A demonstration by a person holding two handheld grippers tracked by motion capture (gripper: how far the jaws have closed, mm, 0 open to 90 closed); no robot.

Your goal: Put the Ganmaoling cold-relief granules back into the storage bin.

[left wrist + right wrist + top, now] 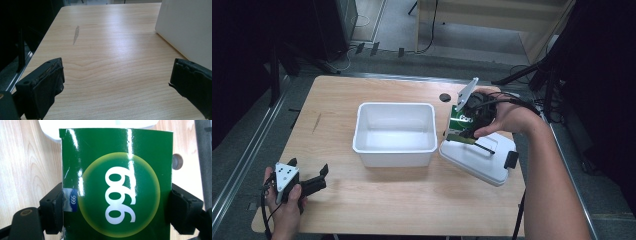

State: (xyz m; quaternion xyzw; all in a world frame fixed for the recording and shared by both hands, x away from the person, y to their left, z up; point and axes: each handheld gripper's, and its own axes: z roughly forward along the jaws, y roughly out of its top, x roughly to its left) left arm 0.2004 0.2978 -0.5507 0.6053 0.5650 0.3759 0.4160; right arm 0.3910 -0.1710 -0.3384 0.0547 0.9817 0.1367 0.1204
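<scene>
Right gripper (466, 131) clamps a glossy green cardboard box with a yellow circle and white "999" print (117, 187), jaws pressed on both side edges, box held just above the white plastic lid with black handle and latch (479, 157) lying right of the open white rectangular plastic bin (395, 134). Likely step: carry box over and drop it into the bin. To do it well: keep squeeze steady since the glossy card could slip, lift enough to clear the bin's right wall, centre over the cavity, then lower before release; avoid clipping the lid. Left gripper (307, 181) rests at the near-left corner of the light wooden table (362, 200), jaws wide apart, nothing between them, well apart from the bin. Right gripper view gives print, small blue sticker (70, 200) on the box's edge and pad contact, which the high view cannot resolve; high view gives the bin-lid-box layout. Left gripper view adds bare tabletop, a pale scuff mark (76, 35) and the bin's outer wall at its right.
</scene>
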